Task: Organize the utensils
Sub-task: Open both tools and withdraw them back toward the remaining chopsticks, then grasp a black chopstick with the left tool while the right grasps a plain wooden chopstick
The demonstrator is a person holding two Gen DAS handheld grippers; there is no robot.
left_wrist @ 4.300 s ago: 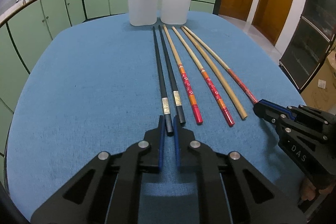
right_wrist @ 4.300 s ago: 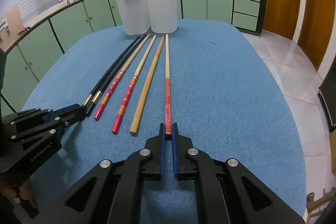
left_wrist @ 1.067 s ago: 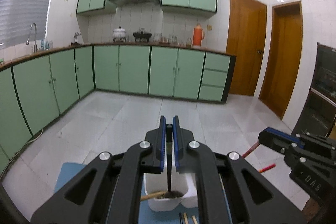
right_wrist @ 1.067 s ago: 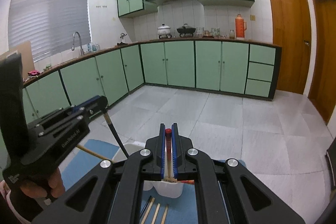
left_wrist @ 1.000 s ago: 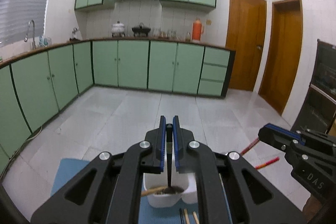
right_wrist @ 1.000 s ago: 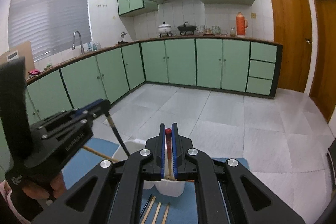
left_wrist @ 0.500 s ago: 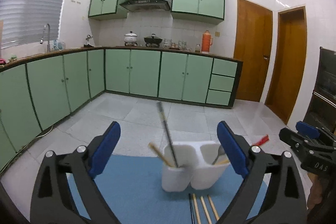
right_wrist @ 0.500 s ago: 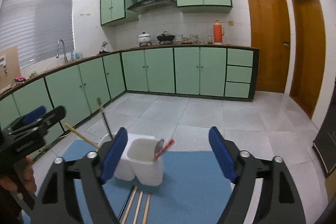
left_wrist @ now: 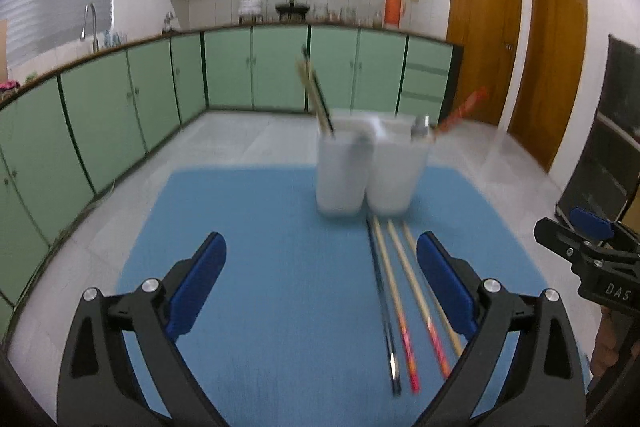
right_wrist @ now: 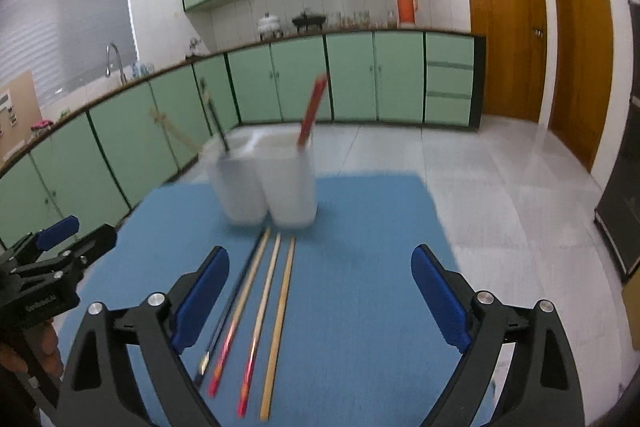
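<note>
Both hand-held grippers (left_wrist: 322, 291) (right_wrist: 320, 301) wide apart, 4 chopsticks (left_wrist: 400, 301) on mat.

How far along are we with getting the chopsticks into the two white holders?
Done: the left holder has a black and a wooden chopstick standing in it, and the right holder a red-ended one. In hand: nothing; the left gripper and right gripper are both open and empty. Left: four chopsticks lying on the blue mat.
</note>
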